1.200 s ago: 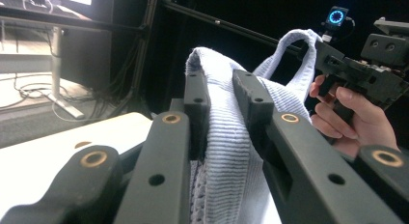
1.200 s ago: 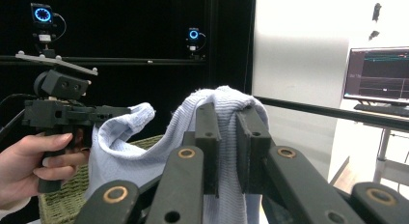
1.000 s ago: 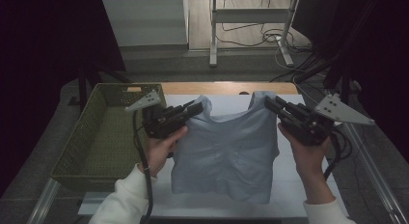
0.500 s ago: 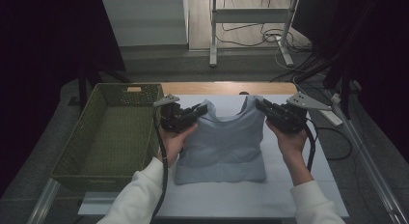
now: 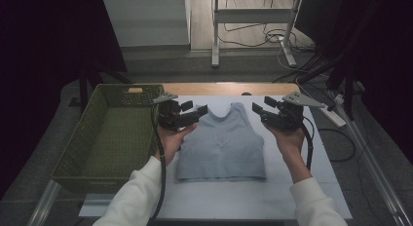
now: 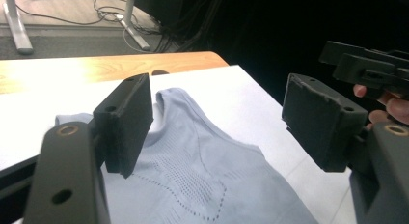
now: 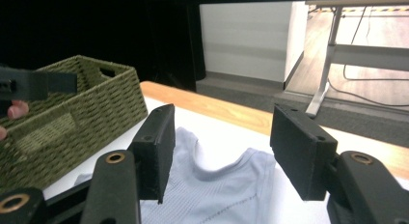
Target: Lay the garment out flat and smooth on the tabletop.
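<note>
So the grey tank top [image 5: 221, 144] is laid flat mid-desk, straps toward 12 o'clock, and both grippers have just been opening: left gripper [image 5: 195, 110] at its 10 o'clock shoulder, right gripper [image 5: 260, 107] at 2, jaws apart, nothing between them (cloth lies below). Looks like spreading is done; next is probably a fold or a lift into the green basket [image 5: 73, 153] at 9 o'clock. Bare desk [image 5: 292, 197] at 3 and 6.
</note>
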